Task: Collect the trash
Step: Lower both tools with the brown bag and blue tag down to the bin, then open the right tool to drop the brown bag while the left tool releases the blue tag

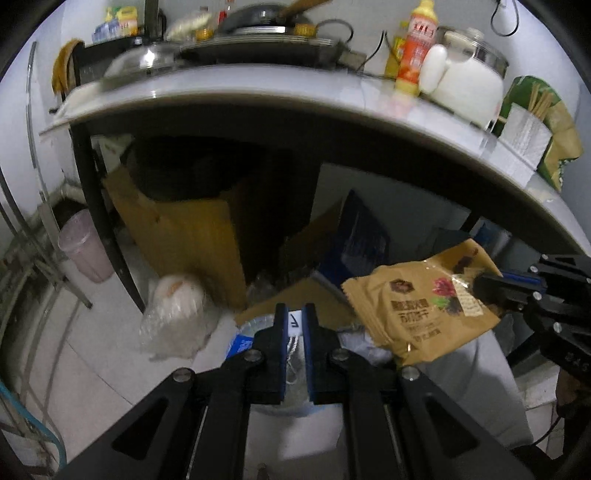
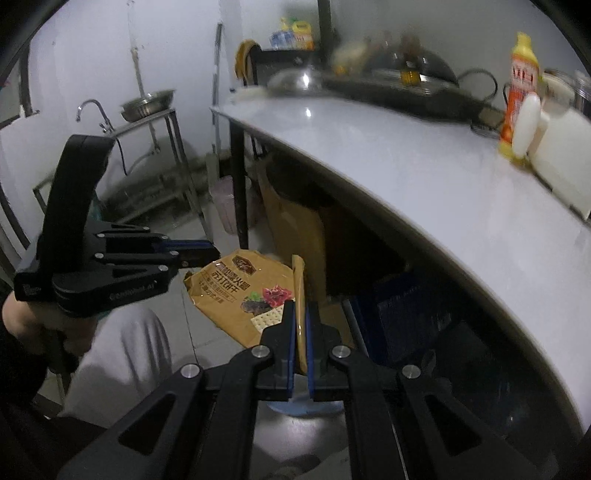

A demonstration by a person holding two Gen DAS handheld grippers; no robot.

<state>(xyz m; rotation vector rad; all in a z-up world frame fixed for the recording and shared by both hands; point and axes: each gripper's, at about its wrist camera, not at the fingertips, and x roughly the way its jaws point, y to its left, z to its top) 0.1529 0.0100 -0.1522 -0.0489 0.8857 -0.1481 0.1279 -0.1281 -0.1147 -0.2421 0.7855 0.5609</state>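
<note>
Right wrist: jaws on cracker packet (image 2: 236,291)

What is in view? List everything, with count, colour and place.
counter: one, white, across the top.
bottle: one, orange and yellow, on the counter's right end.
pot: one, white, beside the bottle.
wok: one, dark, at the counter's back.
cardboard: several sheets, brown, under the counter.
bin: one, pale pink, on the floor by the counter's leg.
cracker packet: one, brown, in the right gripper.
left gripper: one, black, blue pads, shut.
right gripper: one, black, blue pads, shut on the cracker packet.
</note>
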